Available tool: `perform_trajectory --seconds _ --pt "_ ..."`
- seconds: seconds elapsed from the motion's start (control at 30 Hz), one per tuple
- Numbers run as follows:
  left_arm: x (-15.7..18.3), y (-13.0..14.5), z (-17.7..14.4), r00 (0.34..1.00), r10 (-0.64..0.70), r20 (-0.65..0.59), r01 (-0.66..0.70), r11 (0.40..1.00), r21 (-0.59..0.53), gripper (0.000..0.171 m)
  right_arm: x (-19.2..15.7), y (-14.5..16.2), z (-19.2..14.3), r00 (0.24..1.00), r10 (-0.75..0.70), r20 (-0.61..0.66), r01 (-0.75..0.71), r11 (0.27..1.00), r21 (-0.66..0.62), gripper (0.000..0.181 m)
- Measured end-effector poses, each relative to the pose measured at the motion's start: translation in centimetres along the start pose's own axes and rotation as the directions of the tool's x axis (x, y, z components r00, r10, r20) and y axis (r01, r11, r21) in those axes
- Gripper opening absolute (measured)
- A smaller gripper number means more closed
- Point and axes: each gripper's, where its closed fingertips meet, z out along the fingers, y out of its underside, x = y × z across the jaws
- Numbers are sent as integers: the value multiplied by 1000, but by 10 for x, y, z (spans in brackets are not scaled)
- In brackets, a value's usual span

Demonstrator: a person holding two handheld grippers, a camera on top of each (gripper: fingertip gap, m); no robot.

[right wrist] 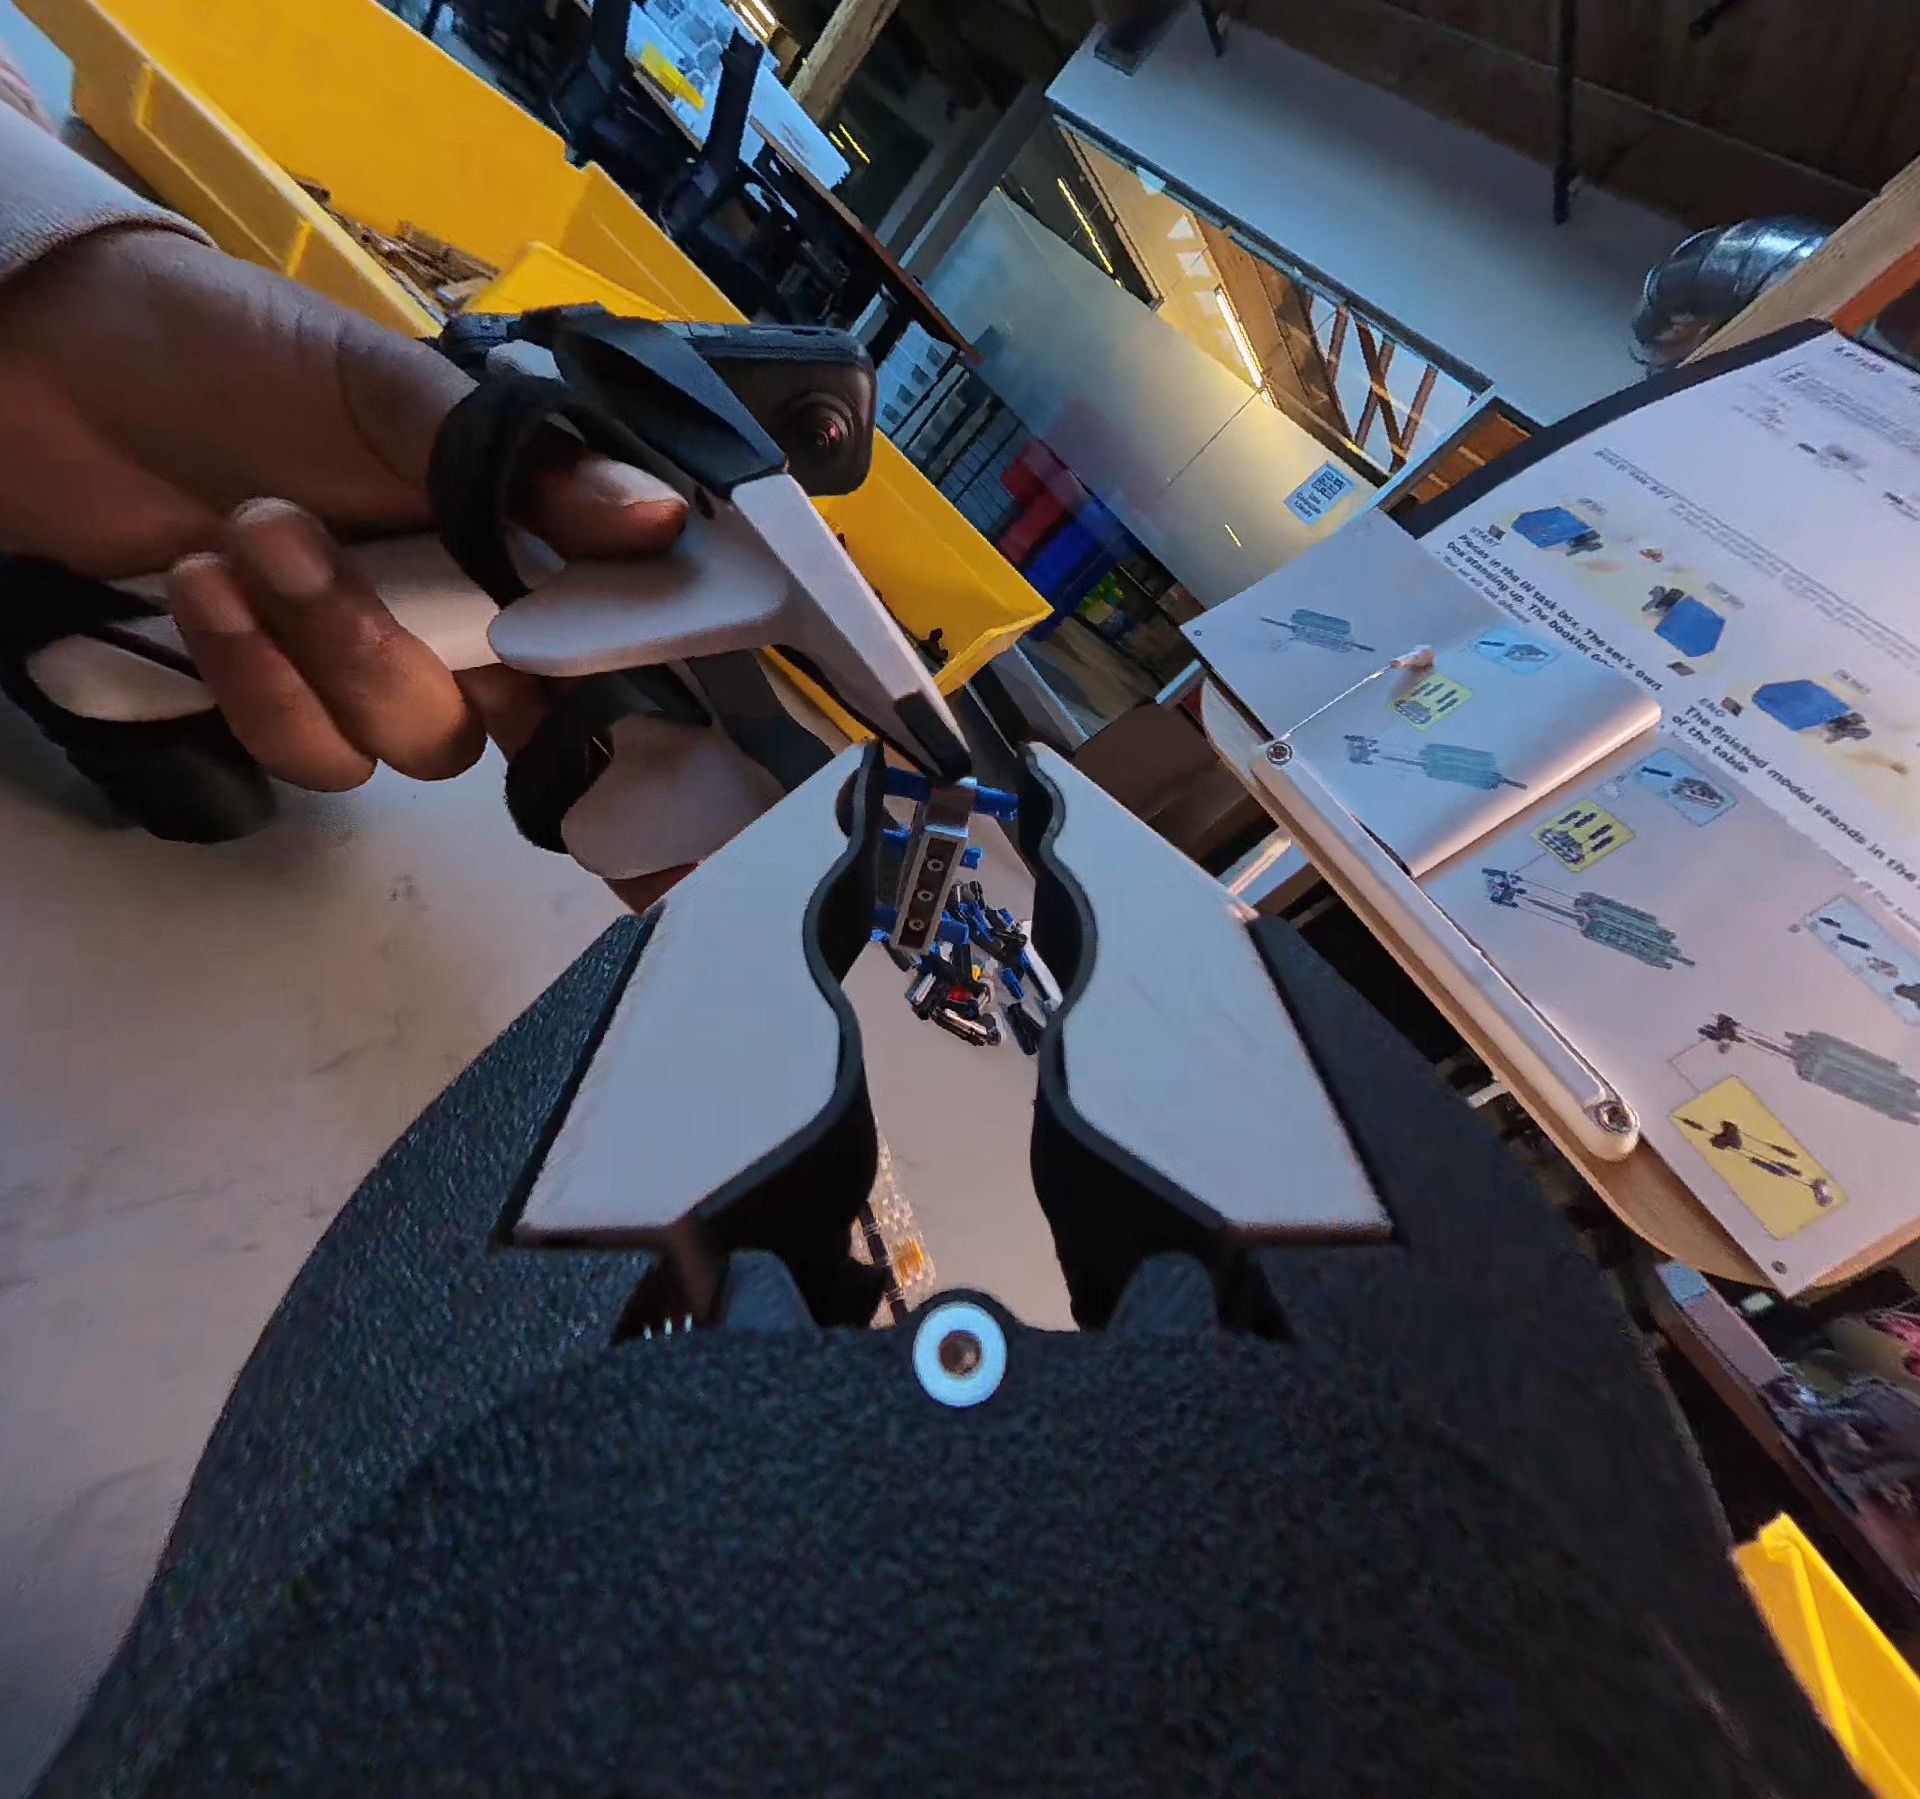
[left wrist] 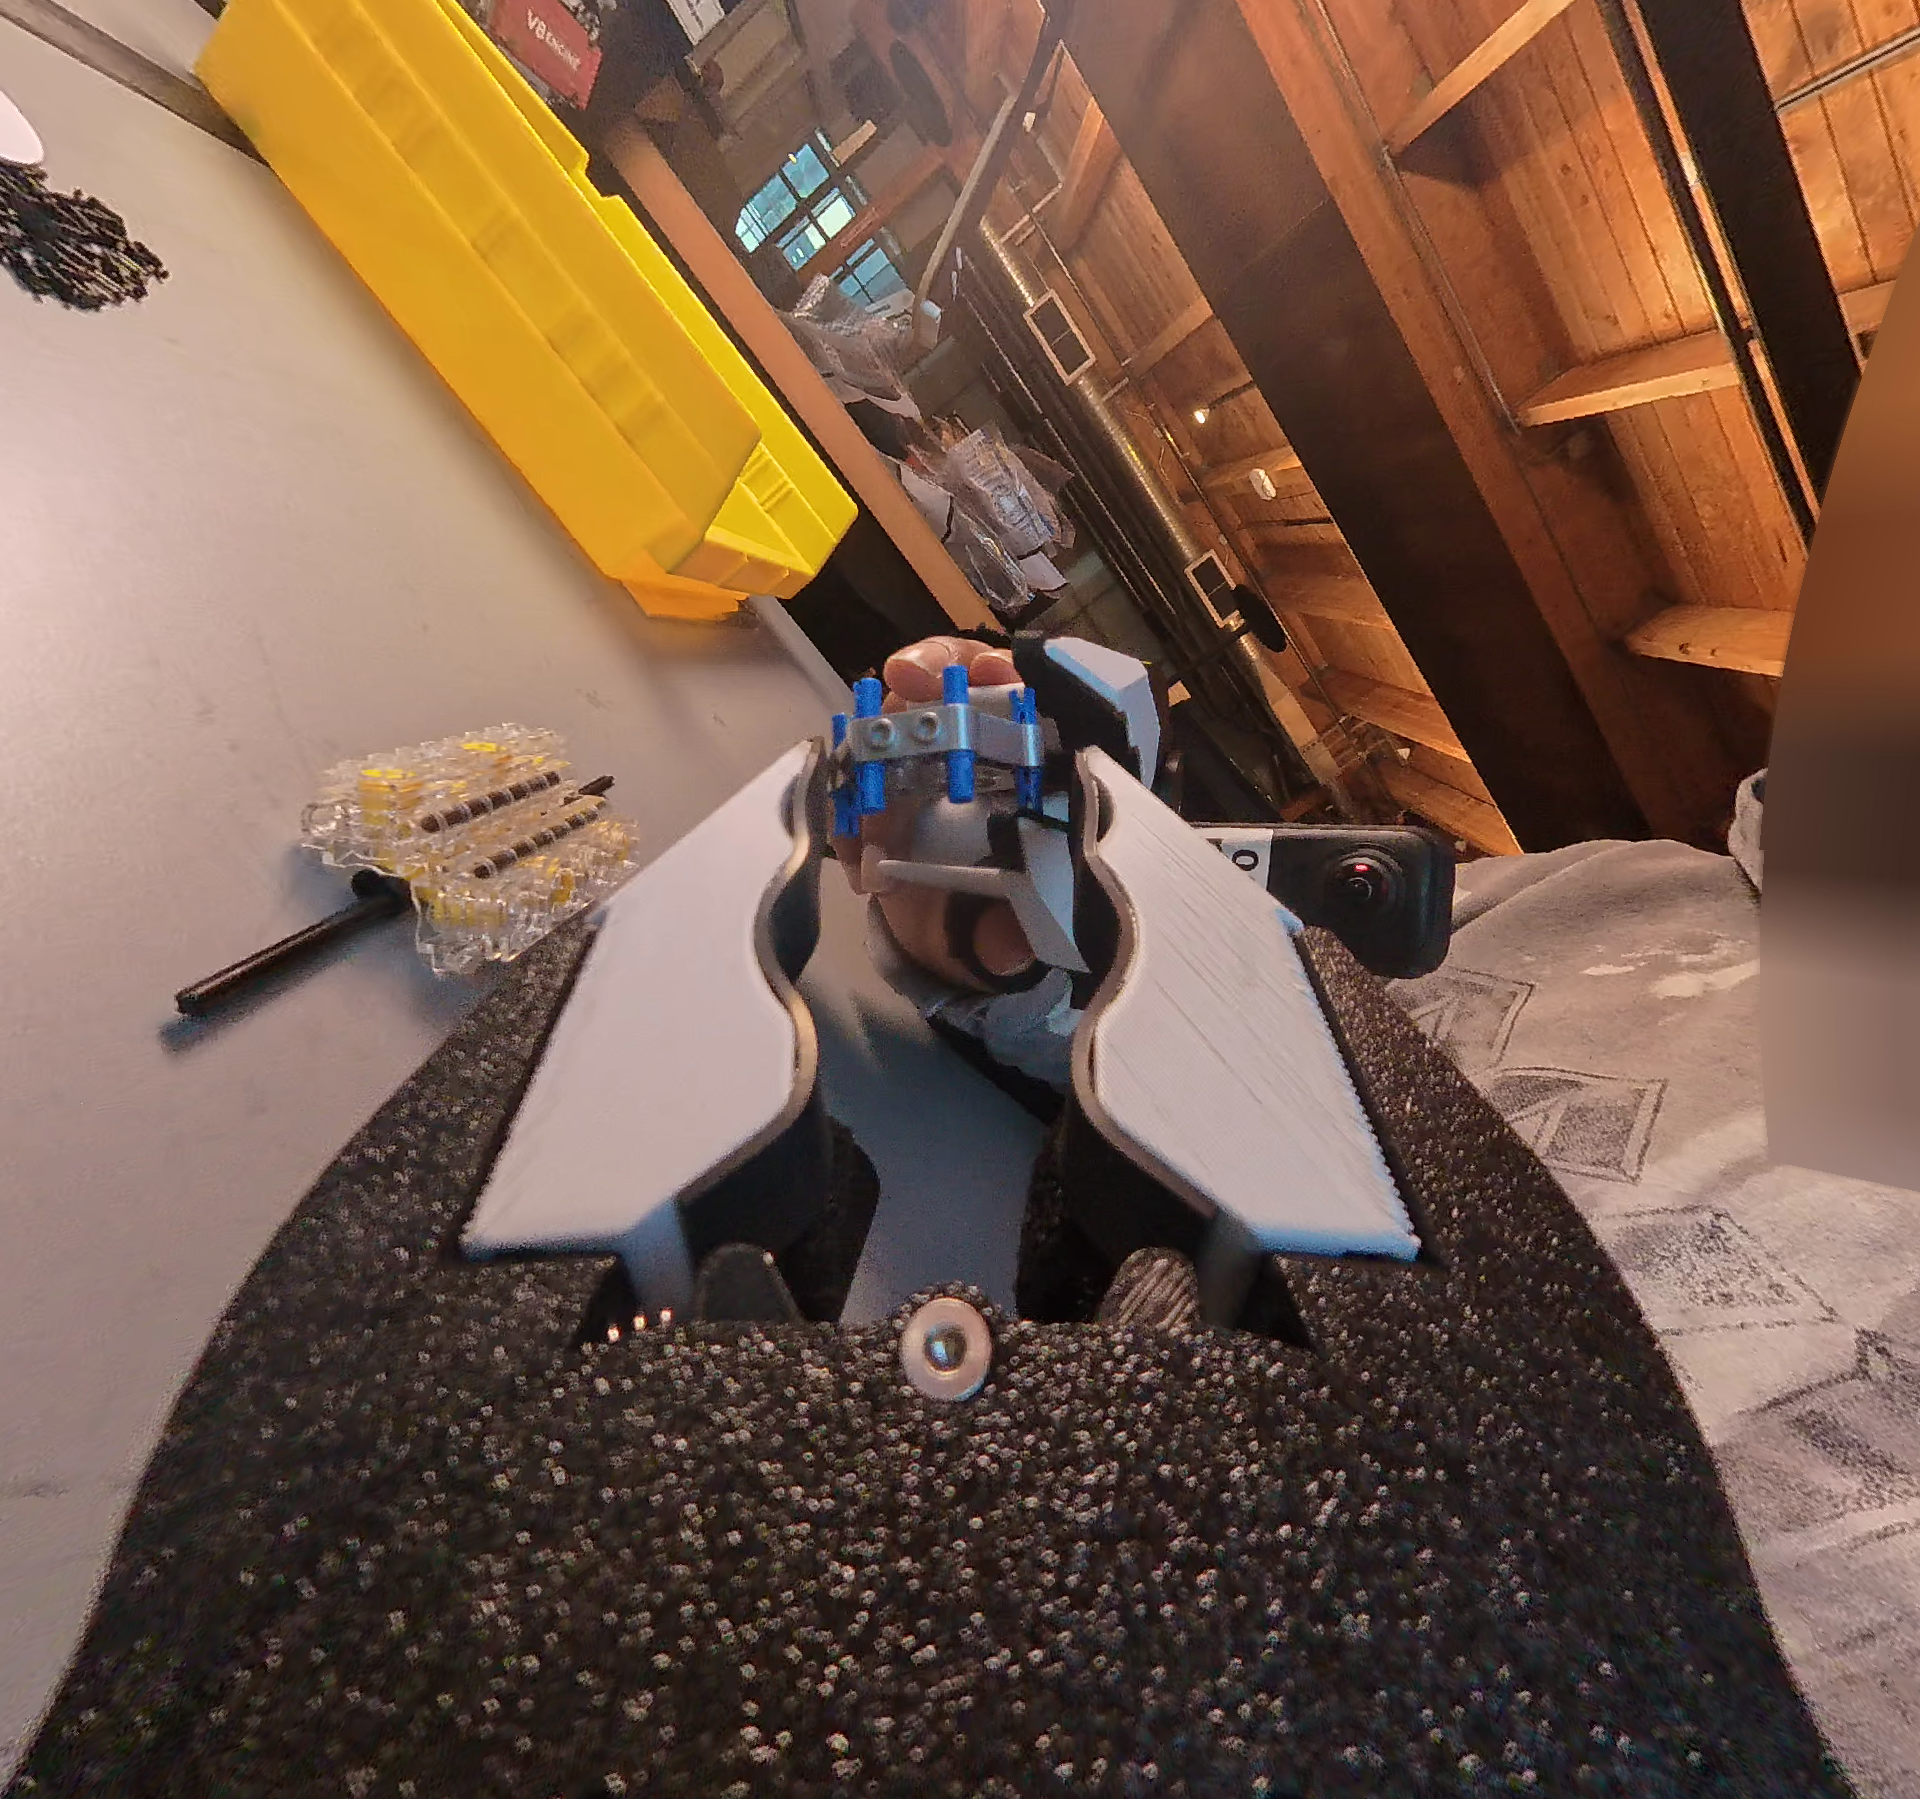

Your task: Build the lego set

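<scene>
**Grey beam with blue pins held between two grippers**

Grey beam (left wrist: 940, 733) with blue pins hangs in the air, above the table (left wrist: 260, 606). The left gripper (right wrist: 951, 762) pinches its end, perhaps so the pins stay reachable. The right gripper (right wrist: 951, 793) stands released around it — contact is hard to judge. The beam's far side is hidden.

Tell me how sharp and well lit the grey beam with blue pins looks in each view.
Left wrist view: beam fairly sharp, evenly lit between the left gripper tips; edges fisheye-warped. Right wrist view: beam dim, slightly soft; hand motion-blurred.
</scene>
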Motion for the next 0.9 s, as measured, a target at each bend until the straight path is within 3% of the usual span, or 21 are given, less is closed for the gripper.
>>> perform_trajectory --seconds 0.23,0.33,0.57,0.7,0.8,0.9 --pt "-4 -4 -6 1000 27 15 -27 1000 -11 34 1 6 1 1000 26 -1 -26 999 -22 23" --pt "-4 -10 -11 998 61 22 -61 998 8 0 2 14 2 998 57 7 -57 997 -52 24" --pt "-11 -14 -17 992 98 84 -99 995 9 0 -6 18 2 995 82 56 -78 995 -68 0" --pt "-22 -23 -33 973 166 162 -167 986 -9 12 18 21 -9 987 153 47 -150 987 -59 8" --pt "-28 -12 -37 939 275 208 -247 957 -153 26 15 35 -27 934 269 236 -241 960 -139 10" --pt "-38 10 -35 866 441 235 -348 869 -351 31 -24 59 -55 745 456 486 -292 879 -378 26"
